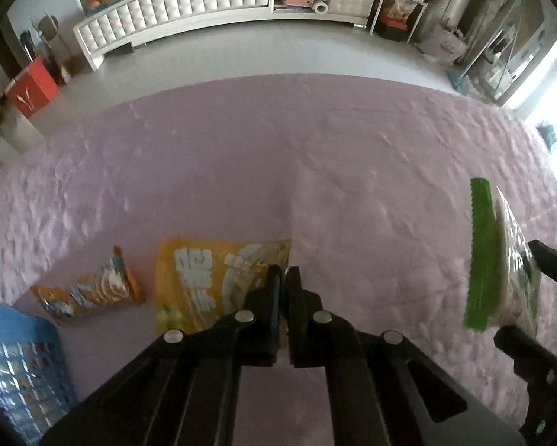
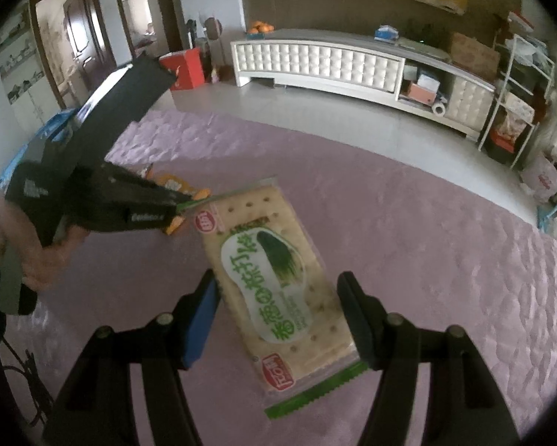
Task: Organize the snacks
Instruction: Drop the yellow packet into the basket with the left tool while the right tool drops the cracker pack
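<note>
Cracker packet (image 2: 278, 282) is clamped across its width by the right gripper (image 2: 278, 319), lifted at 3 o'clock of the yellow snack bag (image 1: 208, 278); slippage is risked by slick film. Left gripper (image 1: 283, 278) is closed, empty

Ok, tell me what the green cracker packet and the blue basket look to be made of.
Green cracker packet: thin plastic film, probably; it is glossy, partly see-through over the crackers, with serrated green sealed ends. It sits between the right gripper's jaws.

Blue basket: moulded plastic by the look of it, with a rigid grid of square holes and a matte surface.
</note>
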A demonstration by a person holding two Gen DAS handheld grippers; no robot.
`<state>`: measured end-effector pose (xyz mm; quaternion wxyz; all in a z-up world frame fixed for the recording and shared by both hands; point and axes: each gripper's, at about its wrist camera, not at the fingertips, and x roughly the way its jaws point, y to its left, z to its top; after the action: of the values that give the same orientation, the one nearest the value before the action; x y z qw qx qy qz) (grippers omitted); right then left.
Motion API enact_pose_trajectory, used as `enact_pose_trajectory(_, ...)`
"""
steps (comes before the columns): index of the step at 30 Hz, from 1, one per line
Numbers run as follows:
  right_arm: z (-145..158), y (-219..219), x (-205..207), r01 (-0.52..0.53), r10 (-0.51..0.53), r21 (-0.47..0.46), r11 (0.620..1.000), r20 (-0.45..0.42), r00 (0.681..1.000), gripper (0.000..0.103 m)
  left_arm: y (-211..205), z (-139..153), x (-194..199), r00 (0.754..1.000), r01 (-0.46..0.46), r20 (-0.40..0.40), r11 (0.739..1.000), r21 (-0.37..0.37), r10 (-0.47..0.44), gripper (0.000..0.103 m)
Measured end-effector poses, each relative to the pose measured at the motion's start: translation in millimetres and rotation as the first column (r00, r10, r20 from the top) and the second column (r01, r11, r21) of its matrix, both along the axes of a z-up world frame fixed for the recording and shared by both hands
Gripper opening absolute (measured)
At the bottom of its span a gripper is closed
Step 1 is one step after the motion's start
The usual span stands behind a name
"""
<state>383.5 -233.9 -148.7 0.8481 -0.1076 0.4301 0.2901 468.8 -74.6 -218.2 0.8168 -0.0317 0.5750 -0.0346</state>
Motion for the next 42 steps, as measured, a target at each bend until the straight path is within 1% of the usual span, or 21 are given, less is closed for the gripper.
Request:
enact_pose_trajectory(2, 5, -1, -3, 0.01, -0.01, 0.009, 1.0, 0.0, 1.0, 0.068, 2, 6, -10, 1.0, 0.007, 0.017, 0.999, -0.036, -0.006, 0.002)
enact_pose_trajectory(5, 14, 0, -14, 0.022, -0.022, 0.011, 1.0, 0.008, 1.0, 0.068, 1, 24, -31, 0.998, 0.028, 0.063, 0.999, -0.018, -0.027, 0.002)
enact_pose_trajectory(10, 42, 6, -37, 0.033, -0.034, 0.023, 0.999, 0.027, 0.999, 0.068, 5, 71, -73, 0.986, 0.06, 0.161, 0.997, -0.047, -0.052, 0.002)
enact_pose_trajectory(13, 68, 15, -55, 0.025, -0.025, 0.005, 1.0, 0.07, 0.997, 0.068, 6, 108, -105, 0.968, 0.091, 0.239, 0.995, -0.051, -0.076, 0.002)
enact_pose_trajectory(17, 108, 29, -82, 0.013, -0.012, -0.004, 1.0, 0.14, 0.99, 0.068, 18, 144, -140, 0.948, 0.108, 0.306, 0.993, -0.056, -0.086, 0.002)
enact_pose_trajectory(19, 122, 38, -93, 0.001, 0.0, -0.005, 1.0, 0.163, 0.987, 0.068, 23, 162, -158, 0.938, 0.108, 0.337, 0.993, -0.052, -0.084, 0.002)
enact_pose_trajectory(24, 148, 72, -125, -0.039, 0.043, -0.021, 0.999, 0.213, 0.976, 0.068, 59, 197, -202, 0.915, 0.096, 0.397, 0.994, -0.049, -0.068, 0.002)
enact_pose_trajectory(28, 162, 103, -144, -0.075, 0.078, -0.022, 0.997, 0.232, 0.969, 0.068, 88, 215, -230, 0.902, 0.076, 0.428, 0.996, -0.037, -0.053, 0.002)
enact_pose_trajectory(32, 166, 130, -156, -0.112, 0.115, -0.027, 0.993, 0.242, 0.963, 0.068, 128, 224, -255, 0.895, 0.036, 0.445, 0.998, -0.042, -0.014, 0.002)
enact_pose_trajectory(34, 167, 145, -160, -0.132, 0.136, -0.034, 0.991, 0.248, 0.959, 0.068, 152, 225, -264, 0.894, 0.007, 0.447, 0.999, -0.049, 0.016, 0.002)
enact_pose_trajectory(38, 164, 178, -163, -0.177, 0.184, -0.049, 0.983, 0.239, 0.953, 0.068, 186, 222, -279, 0.892, -0.037, 0.448, 0.998, -0.06, 0.06, 0.002)
enact_pose_trajectory(42, 157, 207, -165, -0.215, 0.226, -0.074, 0.974, 0.233, 0.946, 0.068, 213, 216, -285, 0.894, -0.068, 0.44, 0.996, -0.056, 0.086, 0.002)
